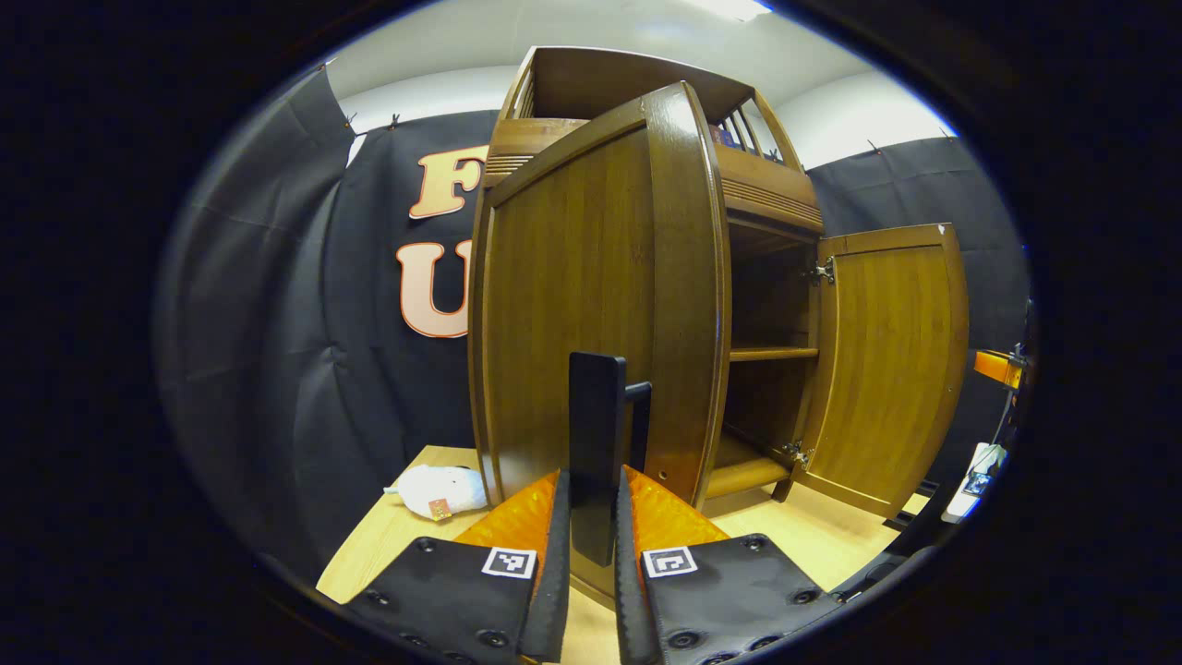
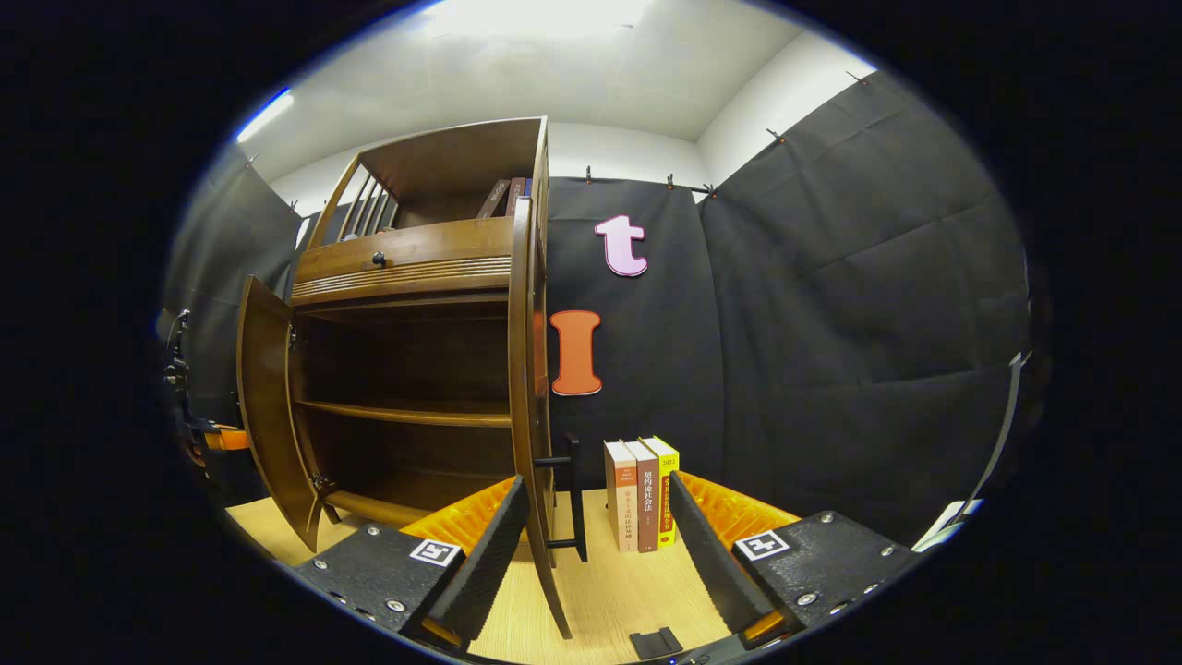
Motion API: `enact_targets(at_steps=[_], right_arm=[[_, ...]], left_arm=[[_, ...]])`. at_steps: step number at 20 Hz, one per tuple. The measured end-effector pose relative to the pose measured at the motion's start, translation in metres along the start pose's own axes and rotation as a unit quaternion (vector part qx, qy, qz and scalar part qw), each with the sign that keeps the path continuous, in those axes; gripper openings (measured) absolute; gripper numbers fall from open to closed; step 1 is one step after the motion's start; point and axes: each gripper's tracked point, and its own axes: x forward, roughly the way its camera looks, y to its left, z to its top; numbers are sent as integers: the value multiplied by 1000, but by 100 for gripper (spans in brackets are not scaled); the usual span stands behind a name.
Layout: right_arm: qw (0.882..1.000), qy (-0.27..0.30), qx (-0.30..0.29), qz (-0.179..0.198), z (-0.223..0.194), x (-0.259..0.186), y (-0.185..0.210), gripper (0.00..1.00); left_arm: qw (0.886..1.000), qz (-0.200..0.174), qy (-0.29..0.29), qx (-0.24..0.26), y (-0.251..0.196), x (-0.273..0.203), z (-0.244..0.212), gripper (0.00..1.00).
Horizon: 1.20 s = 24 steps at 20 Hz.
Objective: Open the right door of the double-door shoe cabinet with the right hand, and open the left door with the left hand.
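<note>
Left claw (image 1: 591,517) clamped on left door handle (image 1: 596,434); right claw (image 2: 591,545) spread, straddling right door handle (image 2: 577,499); both cabinet doors ajar.

- Brown wooden shoe cabinet (image 2: 406,268), upright on the surface.
- Left door (image 1: 591,314) swung open, dark bar handle (image 1: 596,443) upright.
- Right door (image 1: 891,360) swung wide open.
- Inner shelf (image 2: 406,413) exposed.

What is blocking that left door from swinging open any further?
Nothing visible. The left hand-held gripper is shut on the left door's handle, and the bare tabletop beside the left door holds just a small white plush toy, off toward the wall.
</note>
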Motion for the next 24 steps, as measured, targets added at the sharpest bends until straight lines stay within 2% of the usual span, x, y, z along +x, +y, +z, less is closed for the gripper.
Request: enact_targets(at_steps=[4,7,13,16,21,23,24], right_arm=[[1000,-5,-3,9,5,1,14,92],[1000,-9,-5,18,8,3,27,92],[999,-7,-12,34,7,11,60,92],[999,-2,-11,41,2,13,74,93],[999,-3,-11,39,5,19,86,93],[999,-10,-19,31,8,18,84,93],[999,-12,-21,29,10,19,85,93]], left_arm=[[1000,16,0,6,21,-15,-3,27],[1000,24,-5,7,35,-23,-6,22],[1000,10,-1,-8,49,-28,-16,20],[1000,18,-3,-7,61,-30,-16,20],[999,44,-4,-6,100,-31,-10,19],[999,46,-4,-6,110,-32,-10,10],[999,42,-4,-10,113,-32,-11,15]])
